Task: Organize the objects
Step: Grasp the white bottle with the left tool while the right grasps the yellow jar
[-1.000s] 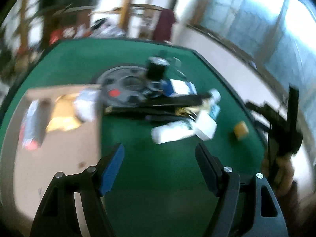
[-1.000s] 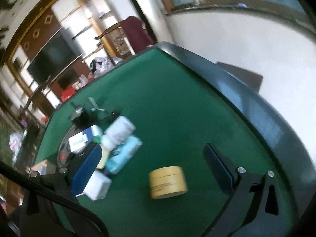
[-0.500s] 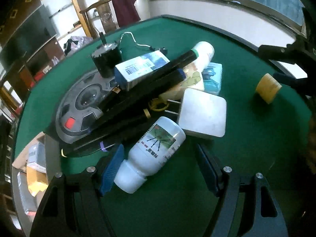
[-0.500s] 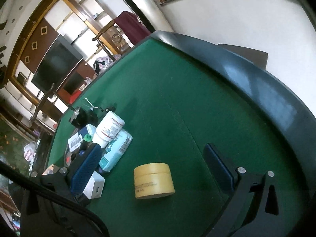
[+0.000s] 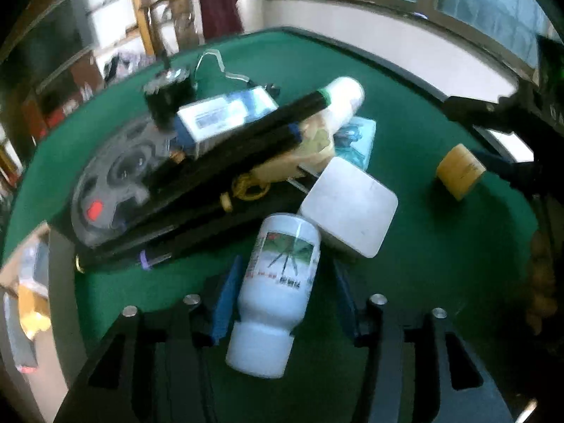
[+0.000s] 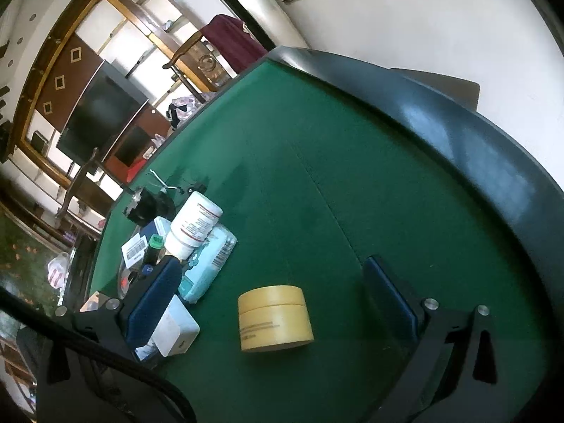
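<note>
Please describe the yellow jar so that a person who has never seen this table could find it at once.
On the green table, look away from the cluttered pile to the bare felt. The yellow jar stands there alone, between the right gripper's open fingers: short, round, with a flat lid, the only yellow container.

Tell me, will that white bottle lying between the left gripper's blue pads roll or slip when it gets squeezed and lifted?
The white bottle lies on its side on the green table, so a nudge would likely roll it. Its smooth, rounded plastic may slip between the closing pads of the left gripper. It leans against the white square box, which could shift as it lifts.
</note>
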A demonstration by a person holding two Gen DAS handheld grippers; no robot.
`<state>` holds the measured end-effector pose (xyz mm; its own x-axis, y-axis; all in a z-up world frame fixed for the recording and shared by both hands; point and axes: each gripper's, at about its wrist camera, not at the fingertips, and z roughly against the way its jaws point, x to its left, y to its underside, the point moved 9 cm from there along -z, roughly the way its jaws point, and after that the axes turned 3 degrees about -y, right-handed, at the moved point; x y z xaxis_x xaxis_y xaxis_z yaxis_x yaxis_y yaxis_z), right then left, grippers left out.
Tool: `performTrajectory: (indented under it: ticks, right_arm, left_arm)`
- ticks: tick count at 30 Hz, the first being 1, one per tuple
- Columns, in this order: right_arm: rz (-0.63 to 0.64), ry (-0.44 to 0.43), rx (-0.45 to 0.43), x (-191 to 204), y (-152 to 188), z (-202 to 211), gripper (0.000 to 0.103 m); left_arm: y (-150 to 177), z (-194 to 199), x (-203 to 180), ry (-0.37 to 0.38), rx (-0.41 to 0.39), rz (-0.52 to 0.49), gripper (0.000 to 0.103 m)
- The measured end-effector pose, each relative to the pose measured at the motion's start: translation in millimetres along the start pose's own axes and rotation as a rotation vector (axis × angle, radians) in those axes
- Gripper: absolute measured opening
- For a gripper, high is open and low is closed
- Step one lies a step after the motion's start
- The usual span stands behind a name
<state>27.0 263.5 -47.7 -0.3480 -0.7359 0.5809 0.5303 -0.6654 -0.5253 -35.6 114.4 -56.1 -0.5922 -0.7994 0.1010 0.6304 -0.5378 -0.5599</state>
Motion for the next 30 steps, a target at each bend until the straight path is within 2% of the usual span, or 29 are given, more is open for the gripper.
performTrajectory:
  ticks: [3,4,5,12,18,22,25,28,29,30]
  right_arm:
    - [-0.007,0.004,0.006,-2.5,0.3,-1.0,0.103]
    - [-0.008,0.007,0.005,-3.3,0.0,-1.2,0.103]
    - [-0.008,0.011,0.004,-4.2,-0.4,-1.3,0.103]
    - [0.001,0.023,0.001,-5.8,-1.0,-1.8,0.103]
    - [0.018,0.021,0.007,-4.8,-0.5,-1.5,0.103]
    - [0.066,0.045,0.047,0.0,5.8,-2.3,0.100]
    - [0.148,0.113,0.072,3.5,15.9,-2.4,0.098]
    - [0.260,0.210,0.090,6.8,24.5,-5.1,0.087]
    - [0.307,0.260,0.087,7.5,26.3,-6.3,0.076]
    - [0.341,0.292,0.086,8.7,27.4,-7.4,0.057]
  left_arm:
    - [1.8,0.9,1.5,-0.003,0.001,0.023,0.044]
    - [3.1,3.2,2.4,0.006,0.004,0.041,0.039]
    - [4.3,5.3,3.9,0.009,0.002,0.049,0.029]
    - [19.5,36.8,12.6,0.098,-0.035,0.172,0.029]
    - [28.7,76.3,28.8,0.163,-0.101,0.287,0.029]
    - [36.3,94.0,48.4,0.169,-0.134,0.336,0.029]
    - [45.9,104.6,65.1,0.144,-0.157,0.358,0.029]
    - [55.2,108.4,83.3,0.130,-0.170,0.393,0.029]
    - [58.4,108.0,90.1,0.124,-0.171,0.408,0.029]
    - [62.3,107.3,97.5,0.119,-0.171,0.427,0.029]
